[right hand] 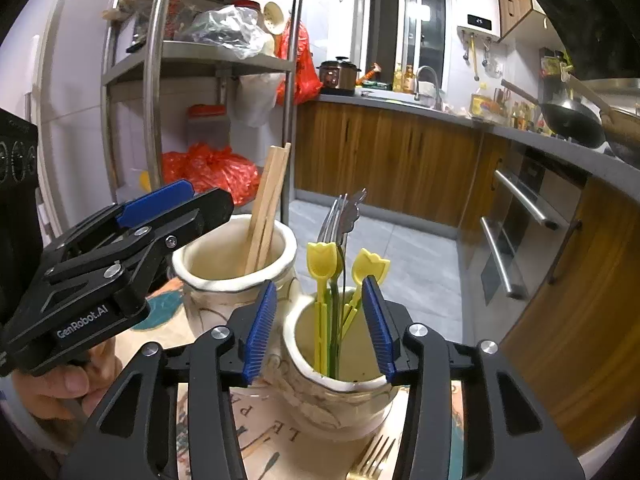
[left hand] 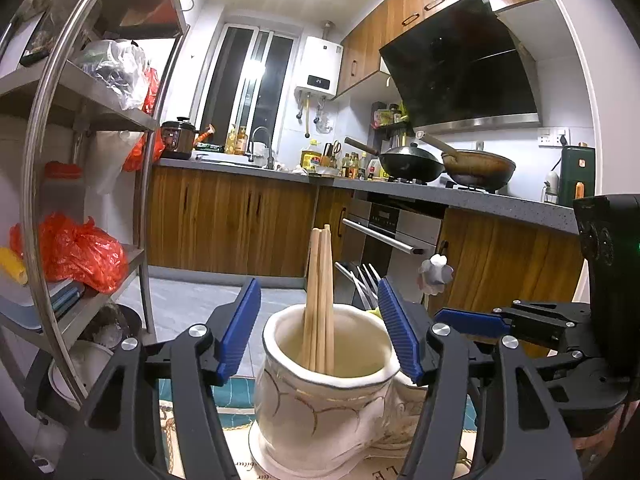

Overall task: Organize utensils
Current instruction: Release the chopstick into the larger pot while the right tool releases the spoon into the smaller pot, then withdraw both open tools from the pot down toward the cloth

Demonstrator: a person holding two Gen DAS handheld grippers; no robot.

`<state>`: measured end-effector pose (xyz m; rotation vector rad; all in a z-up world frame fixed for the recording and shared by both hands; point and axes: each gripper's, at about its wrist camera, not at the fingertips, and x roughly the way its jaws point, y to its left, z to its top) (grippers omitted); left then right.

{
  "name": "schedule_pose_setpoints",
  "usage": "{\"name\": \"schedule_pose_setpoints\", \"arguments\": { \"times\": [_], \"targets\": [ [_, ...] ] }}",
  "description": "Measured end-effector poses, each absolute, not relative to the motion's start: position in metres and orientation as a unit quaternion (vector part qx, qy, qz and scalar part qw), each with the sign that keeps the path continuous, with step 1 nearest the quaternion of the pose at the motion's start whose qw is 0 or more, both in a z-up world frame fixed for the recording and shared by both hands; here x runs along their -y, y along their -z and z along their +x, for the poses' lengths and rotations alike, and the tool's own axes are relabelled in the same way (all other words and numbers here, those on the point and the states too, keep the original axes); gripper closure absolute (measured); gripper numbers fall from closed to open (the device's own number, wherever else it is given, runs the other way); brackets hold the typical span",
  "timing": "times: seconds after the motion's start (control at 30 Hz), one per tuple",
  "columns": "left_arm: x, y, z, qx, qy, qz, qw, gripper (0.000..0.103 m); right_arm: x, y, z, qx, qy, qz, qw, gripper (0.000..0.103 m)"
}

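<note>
Shelving looms behind the two-compartment ceramic holder. Left gripper, jaws wide, frames the chopsticks compartment; right gripper, also wide (nothing held), frames the yellow tulip picks.

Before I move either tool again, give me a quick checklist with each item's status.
1. Left tool open, holding nothing: ok.
2. Right tool open, holding nothing: ok.
3. Chopsticks standing in the left cup: ok.
4. Yellow tulip picks and metal utensils standing in the right cup: ok.
5. All utensils stowed: not ok, a gold fork lies on the mat.
6. More strays elsewhere: cannot tell.
</note>
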<state>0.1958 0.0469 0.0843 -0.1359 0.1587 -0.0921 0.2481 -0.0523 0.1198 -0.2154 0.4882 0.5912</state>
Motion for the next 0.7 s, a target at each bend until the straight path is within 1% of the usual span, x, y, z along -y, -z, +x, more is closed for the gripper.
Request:
{"name": "schedule_pose_setpoints", "arguments": {
  "times": [0.1, 0.33, 0.37, 0.4, 0.7],
  "targets": [
    [-0.048, -0.085, 0.194, -0.079, 0.045, -0.068, 0.993, 0.041, 0.051, -0.12, 0.242, -0.233, -0.296, -0.111, 0.92, 0.048],
    [-0.051, -0.085, 0.185, -0.081, 0.046, -0.064, 0.994, 0.04, 0.046, -0.119, 0.223, -0.225, -0.305, -0.132, 0.916, 0.043],
    [-0.051, -0.085, 0.184, -0.081, 0.046, -0.064, 0.994, 0.04, 0.045, -0.118, 0.219, -0.224, -0.306, -0.134, 0.915, 0.039],
    [-0.052, -0.084, 0.182, -0.082, 0.046, -0.062, 0.994, 0.04, 0.045, -0.117, 0.216, -0.223, -0.307, -0.137, 0.915, 0.038],
    [-0.053, -0.075, 0.16, -0.101, 0.041, -0.051, 0.993, 0.04, 0.053, -0.115, 0.184, -0.219, -0.313, -0.155, 0.911, 0.036]
  ]
}}
